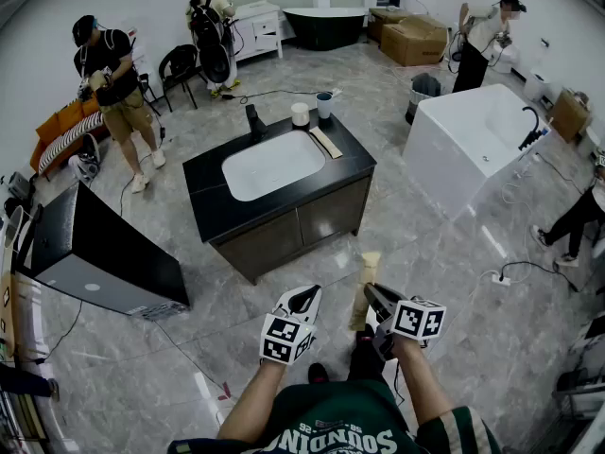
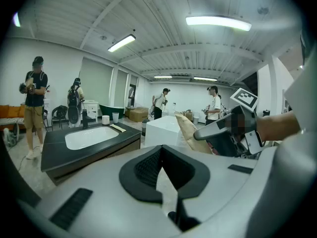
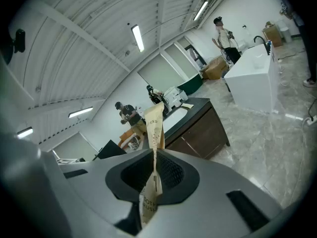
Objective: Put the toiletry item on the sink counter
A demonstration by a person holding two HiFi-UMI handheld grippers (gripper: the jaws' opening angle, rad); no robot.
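A tan paper toothbrush packet [image 1: 365, 287] stands upright in my right gripper [image 1: 371, 293], which is shut on its lower part. In the right gripper view the packet [image 3: 153, 128] rises out of the closed jaws [image 3: 154, 166]. My left gripper [image 1: 308, 297] is shut with nothing in it, just left of the right one. From the left gripper view the packet [image 2: 190, 133] shows at right. The black sink counter [image 1: 210, 175] with its white basin [image 1: 272, 164] stands a few steps ahead. Both grippers hang over the floor, well short of it.
On the counter stand a white cup [image 1: 300, 113], a dark cup [image 1: 324, 105], a black faucet [image 1: 253, 119] and a flat tan packet [image 1: 326, 142]. A white bathtub [image 1: 477, 140] is at right, a black cabinet [image 1: 104, 244] at left. Several people [image 1: 112, 74] stand around; cables cross the floor.
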